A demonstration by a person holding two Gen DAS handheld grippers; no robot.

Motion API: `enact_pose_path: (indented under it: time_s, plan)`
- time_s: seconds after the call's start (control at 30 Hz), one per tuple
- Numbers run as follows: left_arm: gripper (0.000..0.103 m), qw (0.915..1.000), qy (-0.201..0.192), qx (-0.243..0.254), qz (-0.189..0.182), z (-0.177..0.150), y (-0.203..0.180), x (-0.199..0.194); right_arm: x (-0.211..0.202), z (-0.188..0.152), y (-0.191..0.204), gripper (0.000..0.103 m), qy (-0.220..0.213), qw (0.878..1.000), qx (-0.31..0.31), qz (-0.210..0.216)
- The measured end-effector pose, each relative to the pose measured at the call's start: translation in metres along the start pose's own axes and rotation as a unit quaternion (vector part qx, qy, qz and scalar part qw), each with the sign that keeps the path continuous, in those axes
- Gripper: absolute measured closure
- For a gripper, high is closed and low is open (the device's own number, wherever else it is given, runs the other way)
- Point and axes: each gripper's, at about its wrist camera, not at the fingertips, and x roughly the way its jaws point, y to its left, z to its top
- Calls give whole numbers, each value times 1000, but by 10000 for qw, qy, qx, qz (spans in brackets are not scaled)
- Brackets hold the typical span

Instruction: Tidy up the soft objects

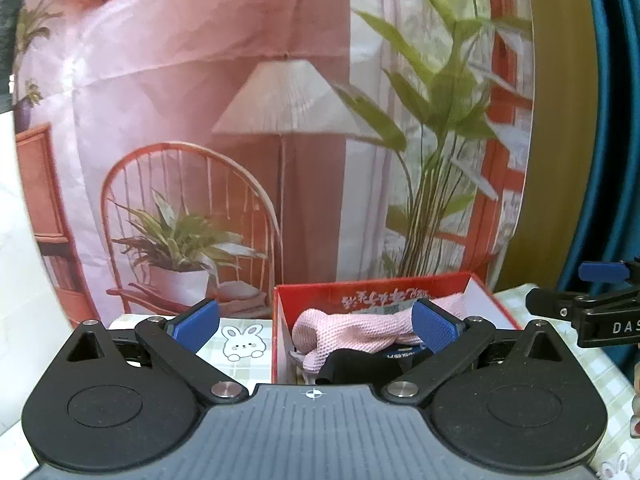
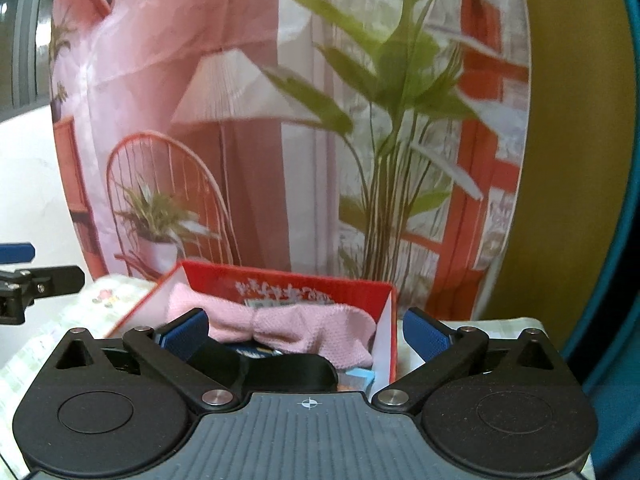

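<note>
Both claws, left gripper (image 1: 316,326) & right gripper (image 2: 306,334), spread wide, nothing pinched; pink cloth (image 1: 352,330) draped in red box (image 1: 376,286), prob. stowed w/ other items.

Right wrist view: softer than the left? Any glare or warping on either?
Right wrist: the printed backdrop is smeared, likely motion blur, while the pink knit cloth stays fairly crisp. Left wrist: backdrop sharper, a mild sheen on its upper left. Both: strong fisheye bowing at the edges; even light, no hard shadows.
</note>
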Motion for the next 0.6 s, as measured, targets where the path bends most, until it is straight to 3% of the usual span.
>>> enact_pose_path:
  time_s: [0.3,0.6]
  plan:
    - [0,9984,-472,78,298,9,-6,-78,-71,16,17,0,-519,9985,46,-184]
    - [0,9960,-856,-3,256,14,-3,-141,-129,22,38,0,-824,9958,-130,-369]
